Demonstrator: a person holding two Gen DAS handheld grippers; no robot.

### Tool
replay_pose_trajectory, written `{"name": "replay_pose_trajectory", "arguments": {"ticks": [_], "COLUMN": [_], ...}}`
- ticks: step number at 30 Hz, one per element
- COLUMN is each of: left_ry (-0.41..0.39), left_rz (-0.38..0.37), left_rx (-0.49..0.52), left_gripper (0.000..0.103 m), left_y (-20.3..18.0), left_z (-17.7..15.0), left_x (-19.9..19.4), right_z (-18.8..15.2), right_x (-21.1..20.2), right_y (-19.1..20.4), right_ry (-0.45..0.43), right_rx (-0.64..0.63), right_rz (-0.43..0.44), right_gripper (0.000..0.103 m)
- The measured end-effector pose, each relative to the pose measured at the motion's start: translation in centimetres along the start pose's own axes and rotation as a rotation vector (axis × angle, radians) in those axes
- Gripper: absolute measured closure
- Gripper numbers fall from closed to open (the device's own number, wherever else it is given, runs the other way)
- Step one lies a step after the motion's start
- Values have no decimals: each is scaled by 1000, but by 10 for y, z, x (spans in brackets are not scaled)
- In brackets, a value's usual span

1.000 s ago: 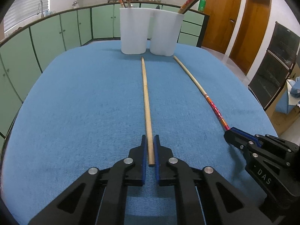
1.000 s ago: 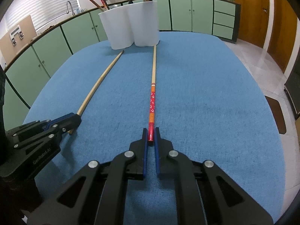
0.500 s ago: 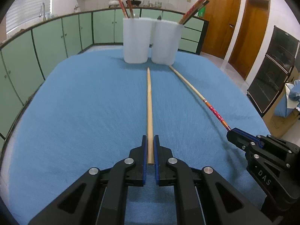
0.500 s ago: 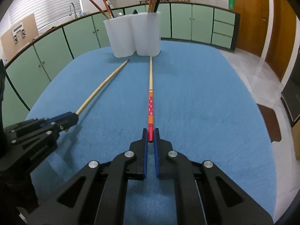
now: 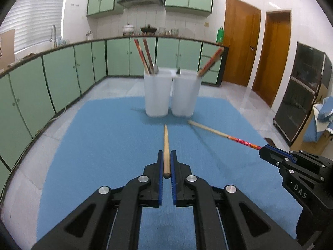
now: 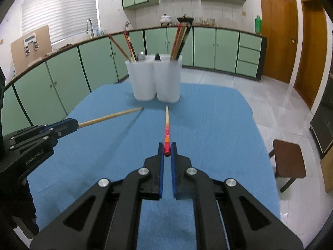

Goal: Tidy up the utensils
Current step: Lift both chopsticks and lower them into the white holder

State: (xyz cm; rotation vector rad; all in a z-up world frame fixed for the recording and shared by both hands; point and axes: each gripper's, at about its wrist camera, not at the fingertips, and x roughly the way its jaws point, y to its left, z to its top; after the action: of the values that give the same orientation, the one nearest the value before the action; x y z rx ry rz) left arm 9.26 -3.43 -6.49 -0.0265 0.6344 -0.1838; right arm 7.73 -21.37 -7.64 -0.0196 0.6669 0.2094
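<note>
Both jaws tight on chopsticks: plain chopstick (image 5: 165,145), red-ended chopstick (image 6: 167,134).

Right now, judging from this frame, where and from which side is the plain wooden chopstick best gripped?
At its thick butt end, approached from behind along its length, as the left gripper does now. The plain wooden chopstick tapers toward the white holders, so the butt gives the pads the widest surface and leaves the narrow tip free to lead into a holder.

Green cabinets (image 5: 62,77) line a white-tiled kitchen with wooden doors (image 5: 241,48) and a blinded window (image 6: 60,14).
</note>
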Motion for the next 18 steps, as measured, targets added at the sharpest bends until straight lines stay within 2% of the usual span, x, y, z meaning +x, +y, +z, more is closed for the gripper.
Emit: {"name": "replay_pose_trajectory", "arguments": {"ticks": [9, 18], "left_ry": [-87, -139], "left_rz": [-22, -84], "left_rx": [8, 53], "left_gripper": [97, 97], "left_y": [0, -8], "left_z": [33, 74], "left_x": [-19, -22], "right_z": [39, 91], "right_x": [-24, -36], "right_y": [-5, -4], "right_ry": [-82, -131], "right_rx": [-4, -33], "right_rz": [39, 93], "right_gripper": [98, 98]}}
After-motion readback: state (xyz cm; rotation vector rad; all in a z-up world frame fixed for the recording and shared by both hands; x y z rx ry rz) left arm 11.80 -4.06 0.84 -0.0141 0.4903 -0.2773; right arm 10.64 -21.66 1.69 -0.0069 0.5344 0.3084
